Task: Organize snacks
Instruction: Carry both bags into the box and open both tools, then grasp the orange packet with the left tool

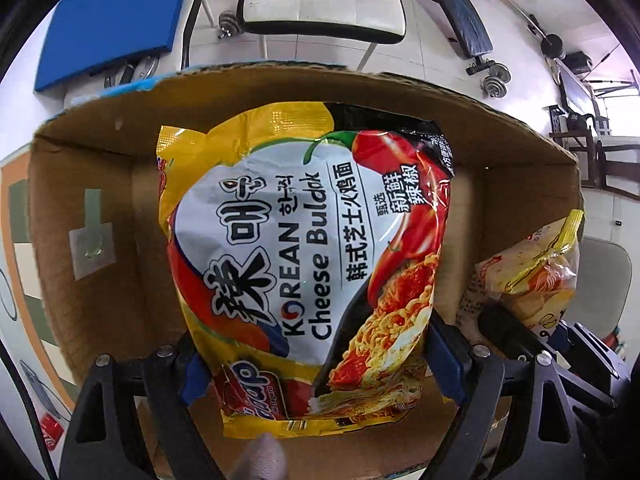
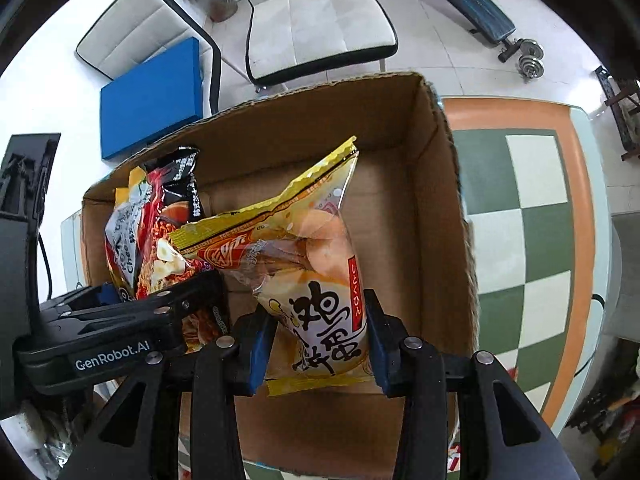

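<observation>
My left gripper (image 1: 316, 368) is shut on a yellow Korean Cheese Buldak noodle packet (image 1: 304, 264) and holds it over the open cardboard box (image 1: 84, 184). My right gripper (image 2: 318, 344) is shut on a yellow bag of round crackers (image 2: 316, 264) and holds it inside the same box (image 2: 436, 184). The noodle packet (image 2: 152, 232) and the left gripper (image 2: 120, 332) show at the left in the right wrist view. The cracker bag (image 1: 532, 268) shows at the right in the left wrist view.
The box stands on a table with a green, cream and orange checked top (image 2: 532, 208). Beyond it are white chairs (image 2: 320, 16), a blue pad (image 2: 152, 100), a weight bench (image 1: 456, 12) and dumbbells (image 1: 496, 80) on the floor.
</observation>
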Motion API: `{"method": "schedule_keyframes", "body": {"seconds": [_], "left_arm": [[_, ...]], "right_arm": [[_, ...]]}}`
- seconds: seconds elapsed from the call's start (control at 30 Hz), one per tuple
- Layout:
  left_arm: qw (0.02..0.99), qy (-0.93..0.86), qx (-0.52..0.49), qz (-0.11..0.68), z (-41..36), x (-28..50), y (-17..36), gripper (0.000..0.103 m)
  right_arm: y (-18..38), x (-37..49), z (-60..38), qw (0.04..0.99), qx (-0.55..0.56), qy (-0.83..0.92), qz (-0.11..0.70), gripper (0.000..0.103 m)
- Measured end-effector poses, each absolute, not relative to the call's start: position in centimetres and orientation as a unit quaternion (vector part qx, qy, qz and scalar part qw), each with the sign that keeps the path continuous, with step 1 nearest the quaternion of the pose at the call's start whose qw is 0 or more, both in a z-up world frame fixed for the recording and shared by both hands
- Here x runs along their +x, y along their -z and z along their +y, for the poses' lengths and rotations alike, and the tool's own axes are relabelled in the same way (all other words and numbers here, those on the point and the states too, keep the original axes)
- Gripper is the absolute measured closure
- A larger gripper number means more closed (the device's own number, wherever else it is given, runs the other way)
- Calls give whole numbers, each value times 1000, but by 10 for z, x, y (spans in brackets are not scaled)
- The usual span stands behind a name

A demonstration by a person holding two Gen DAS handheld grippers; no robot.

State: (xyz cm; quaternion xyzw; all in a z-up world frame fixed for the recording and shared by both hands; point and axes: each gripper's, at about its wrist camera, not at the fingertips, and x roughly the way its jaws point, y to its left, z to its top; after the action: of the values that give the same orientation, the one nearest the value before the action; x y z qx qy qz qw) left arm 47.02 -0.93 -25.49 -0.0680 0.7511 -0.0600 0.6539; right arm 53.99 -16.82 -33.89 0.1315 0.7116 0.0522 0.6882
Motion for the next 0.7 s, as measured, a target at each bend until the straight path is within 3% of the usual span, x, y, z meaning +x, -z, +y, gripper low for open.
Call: {"method": "schedule_keyframes", "body": {"seconds": [0.07,0.23,0.33,0.7], "left_arm": [[655,56,-53,751,-10,471,258,15],[649,54,-59,757,-12,471,263,12],[661,49,-57,746,-15,471,257,8],[690,49,-64,719,-4,445,217,7]], "right_arm": [[344,543,-169,682,134,-54,717,56],[346,544,-172,684,135,-56,715,22],[345,543,-176,688,130,-52,712,21],[324,524,-185,701,130,-53,699,18]]}}
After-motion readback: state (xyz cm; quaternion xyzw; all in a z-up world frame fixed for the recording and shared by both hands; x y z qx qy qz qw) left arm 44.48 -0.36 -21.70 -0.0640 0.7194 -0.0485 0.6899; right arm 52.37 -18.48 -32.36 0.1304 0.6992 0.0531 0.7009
